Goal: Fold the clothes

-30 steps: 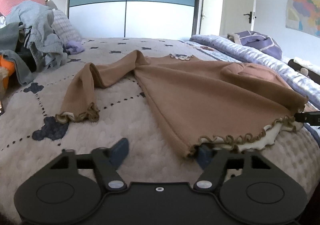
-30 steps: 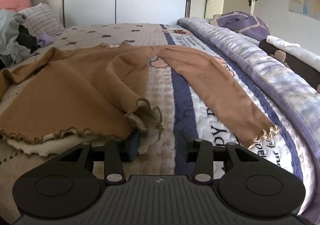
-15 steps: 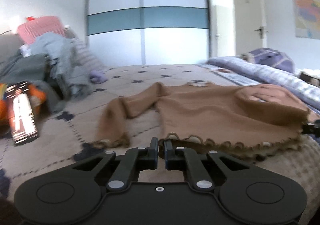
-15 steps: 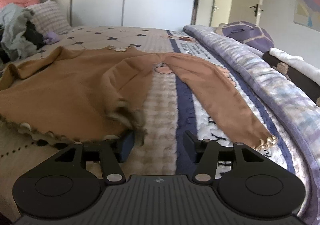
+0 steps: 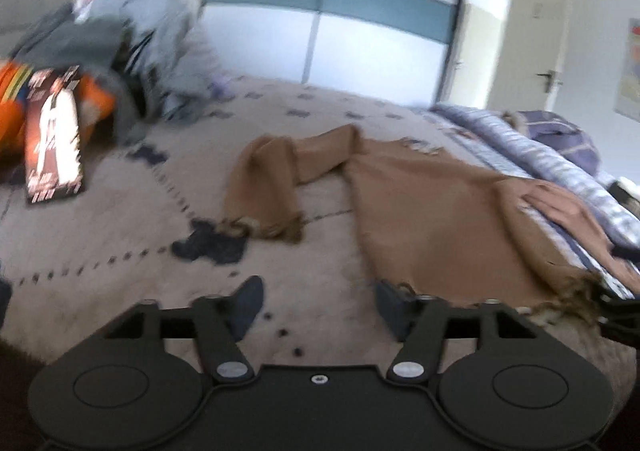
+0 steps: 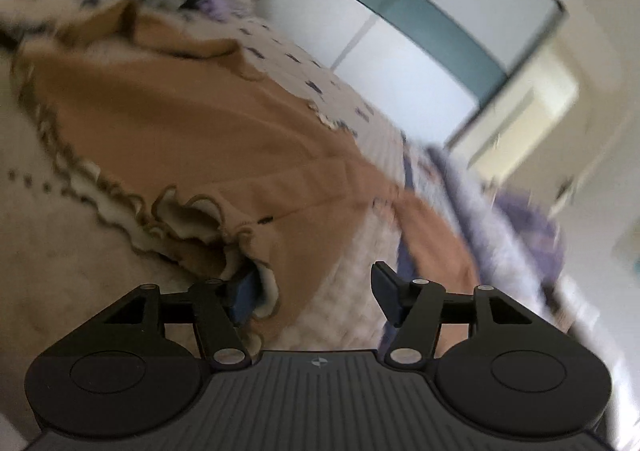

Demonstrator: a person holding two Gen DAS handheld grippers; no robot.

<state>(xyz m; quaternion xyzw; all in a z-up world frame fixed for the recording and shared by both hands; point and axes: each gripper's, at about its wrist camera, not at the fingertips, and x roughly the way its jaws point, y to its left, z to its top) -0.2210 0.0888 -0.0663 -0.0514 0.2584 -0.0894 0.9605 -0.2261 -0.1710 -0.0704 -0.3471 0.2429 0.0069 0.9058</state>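
Observation:
A brown long-sleeved top [image 5: 440, 211] with a ruffled hem lies spread on the bed, its left sleeve [image 5: 264, 187] doubled back on itself. My left gripper [image 5: 320, 303] is just off the hem's near left corner. Its jaws are opening, with only bedspread between them. In the tilted right wrist view the same top [image 6: 200, 123] fills the left side. My right gripper [image 6: 314, 291] is at the hem's right corner. Its jaws are opening too, and the frilled corner [image 6: 268, 283] hangs loosely against the left finger, unpinched.
A heap of grey clothes [image 5: 132, 43] and an orange item [image 5: 12, 103] are piled at the bed's far left, with a printed booklet [image 5: 54, 139] leaning beside them. A purple quilt [image 5: 540, 147] runs along the right side. Sliding wardrobe doors [image 5: 340, 31] stand behind.
The left gripper closed near the hem, then opened wide and swung to the left. The right gripper rolled hard, tilting its view, widened its jaws and moved up to the hem corner.

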